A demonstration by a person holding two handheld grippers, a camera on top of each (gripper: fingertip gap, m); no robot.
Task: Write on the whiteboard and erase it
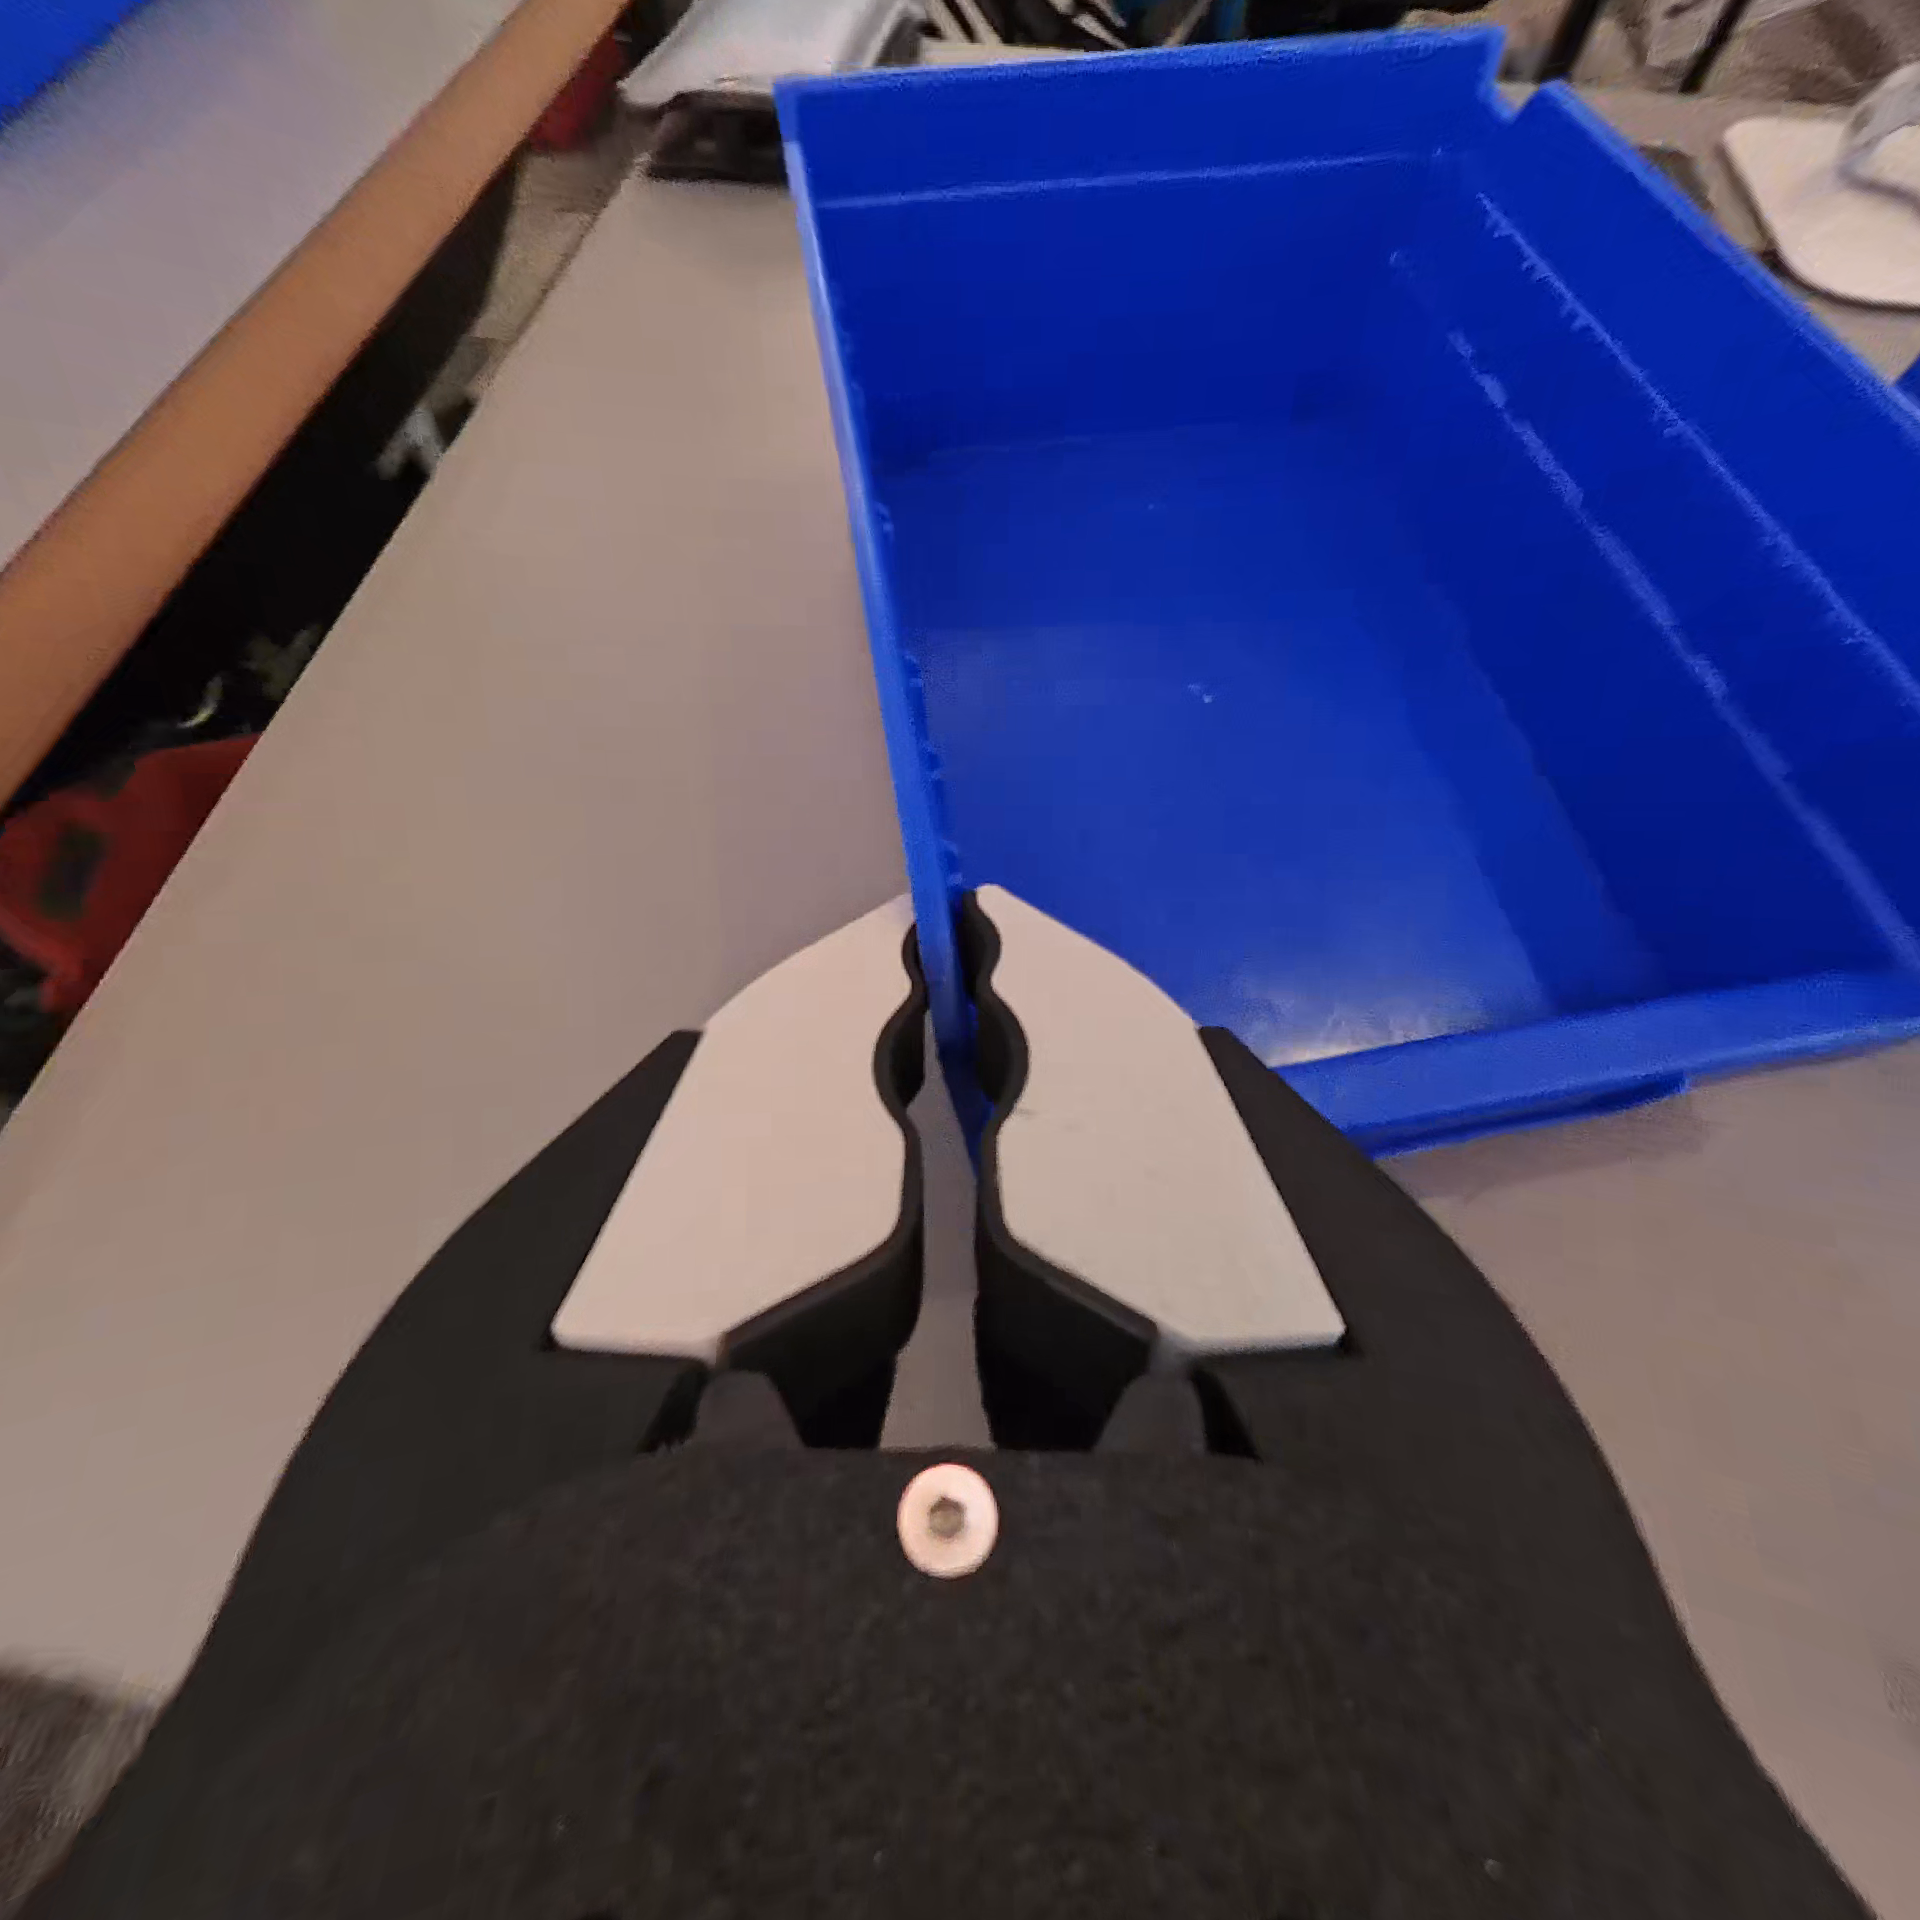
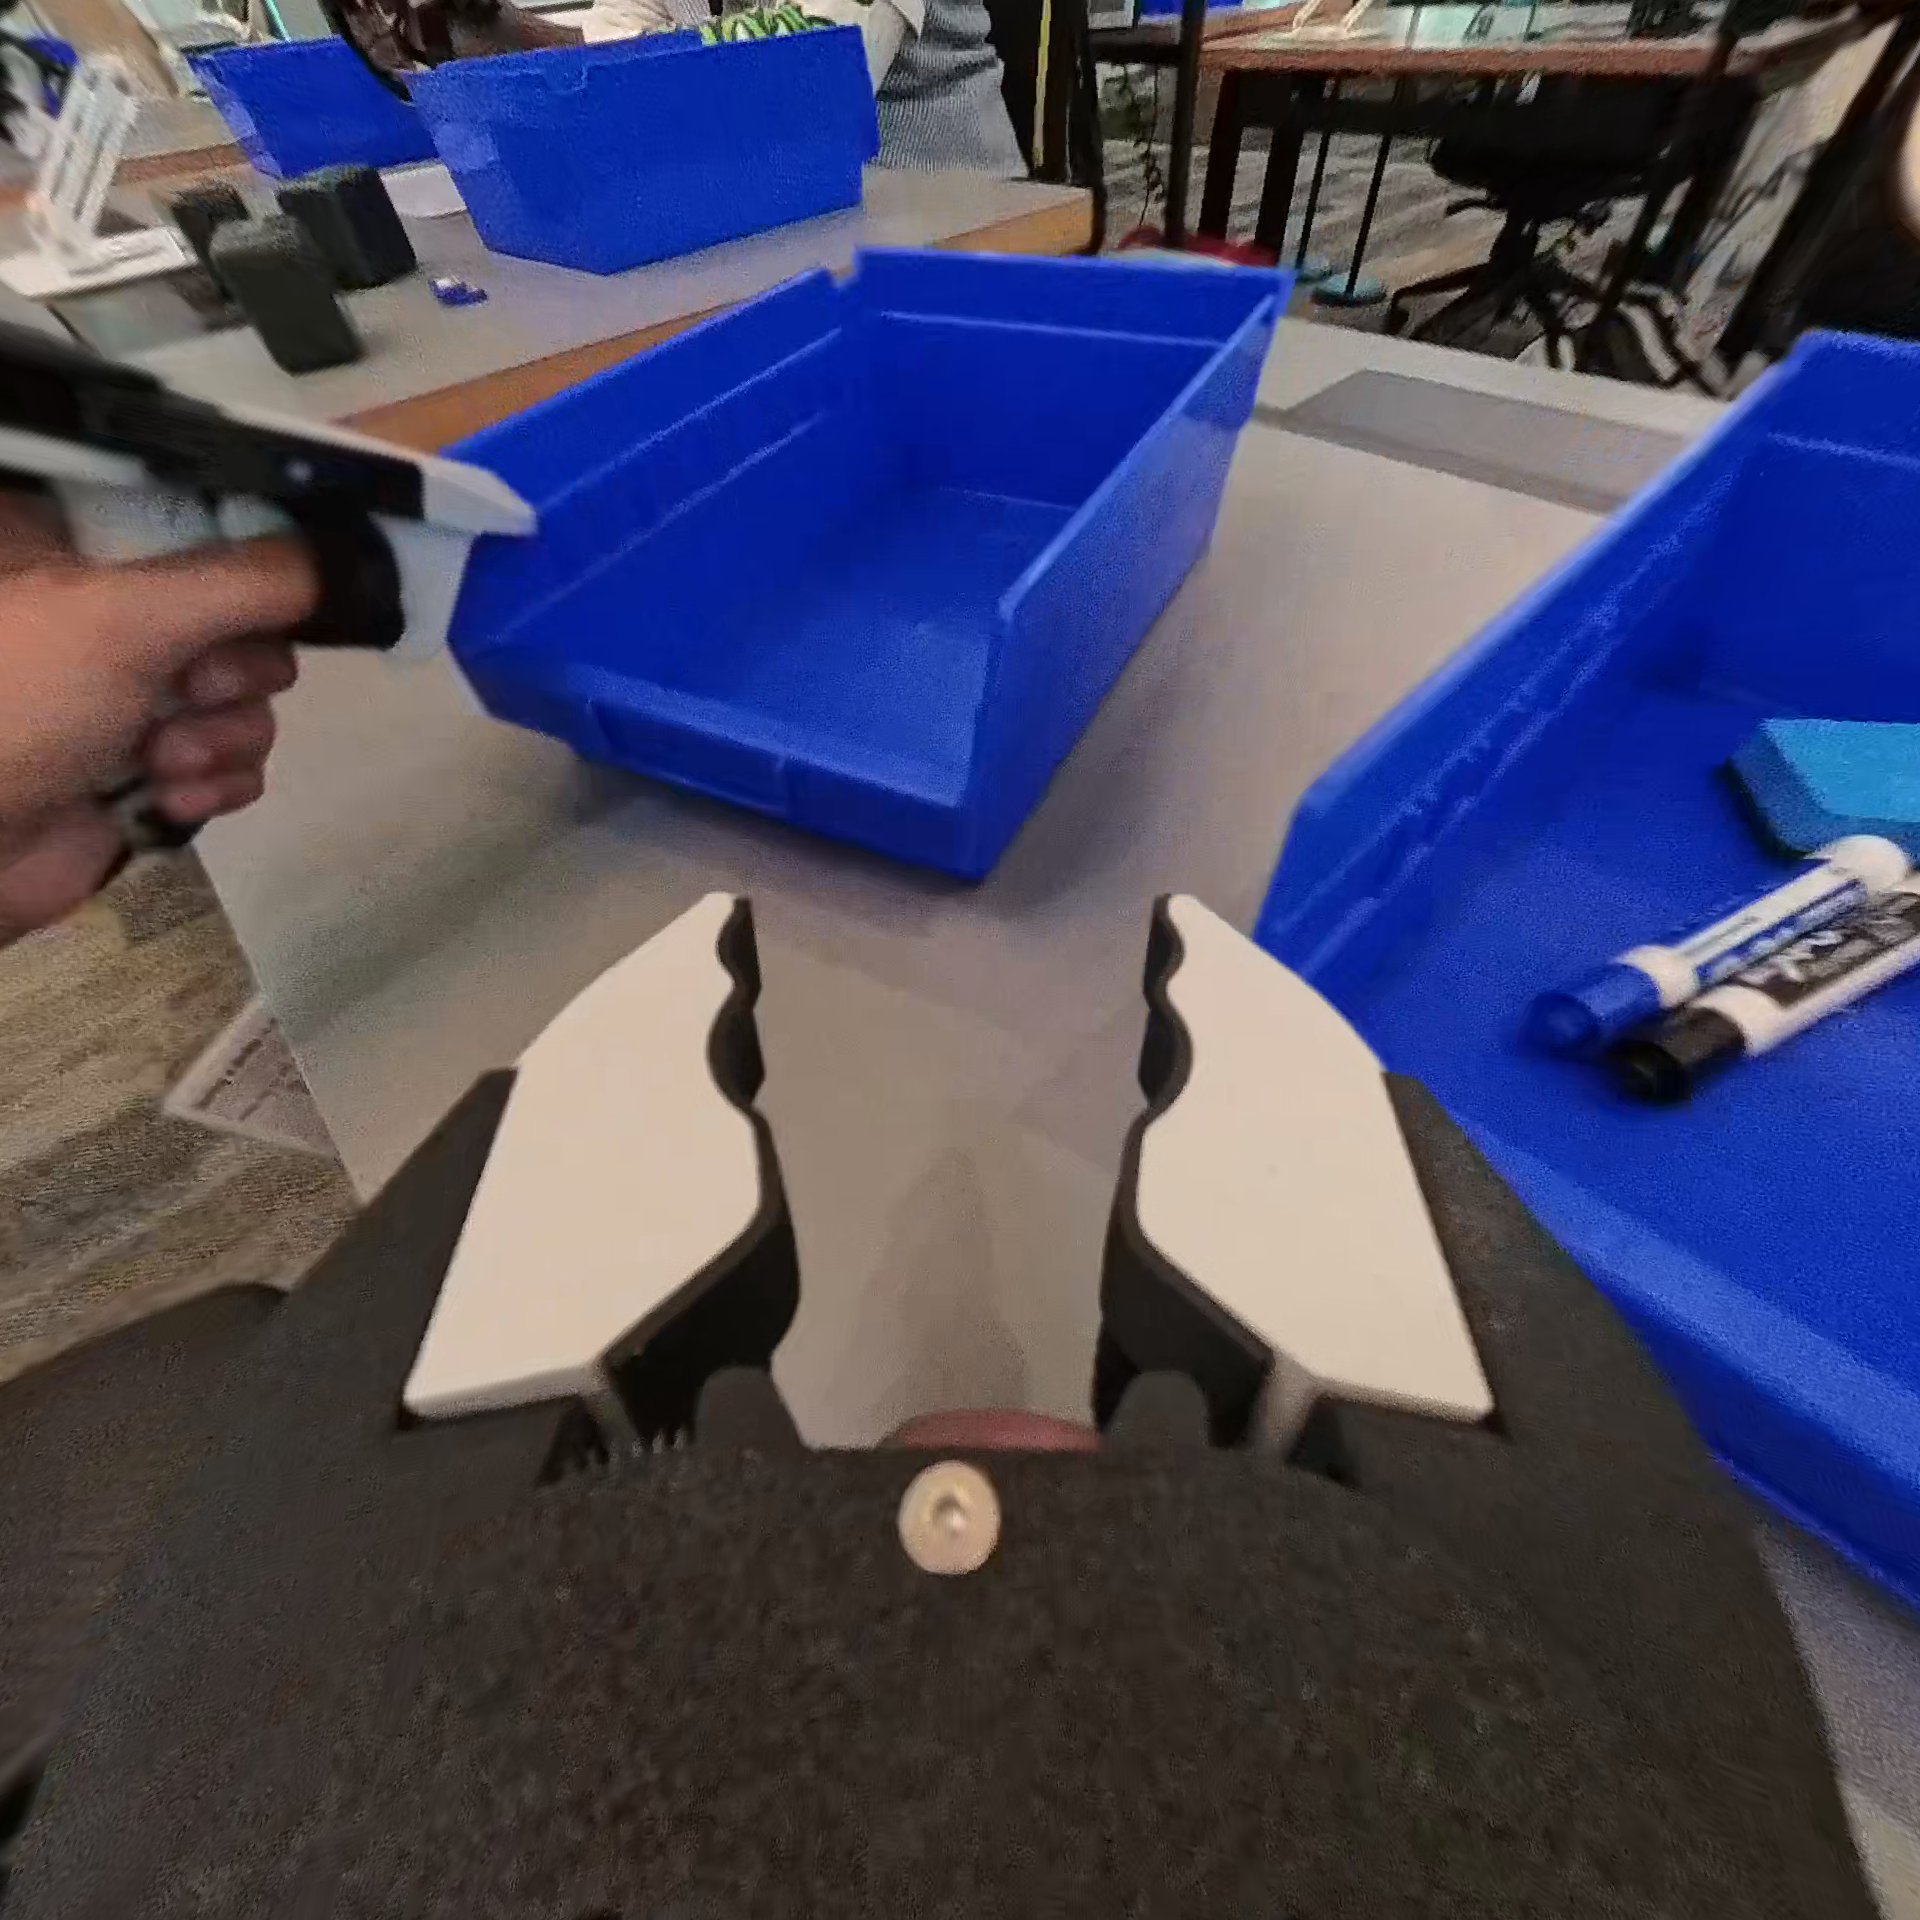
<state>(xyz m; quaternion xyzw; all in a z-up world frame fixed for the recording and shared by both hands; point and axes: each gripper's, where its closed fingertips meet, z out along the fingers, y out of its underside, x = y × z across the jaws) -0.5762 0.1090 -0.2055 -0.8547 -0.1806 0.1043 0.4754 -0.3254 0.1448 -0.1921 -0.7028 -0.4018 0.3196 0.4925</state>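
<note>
My left gripper (image 1: 943,914) is shut on the left side wall of an empty blue bin (image 1: 1351,644), near its front corner. The wall runs between the two pads. The right wrist view shows the same bin (image 2: 862,582) on the grey table, with the left gripper (image 2: 457,520) at its left wall and a hand behind it. My right gripper (image 2: 951,935) is open and empty above bare table in front of that bin. A second blue bin (image 2: 1507,831) at the right holds a blue eraser (image 2: 1829,779), a blue marker (image 2: 1714,956) and a black marker (image 2: 1766,1008). No whiteboard is in view.
More blue bins (image 2: 644,145) and dark blocks (image 2: 291,281) stand on a neighbouring table at the back. The grey table's left edge (image 1: 312,665) drops to a floor gap with clutter. Chairs and another table stand at the back right.
</note>
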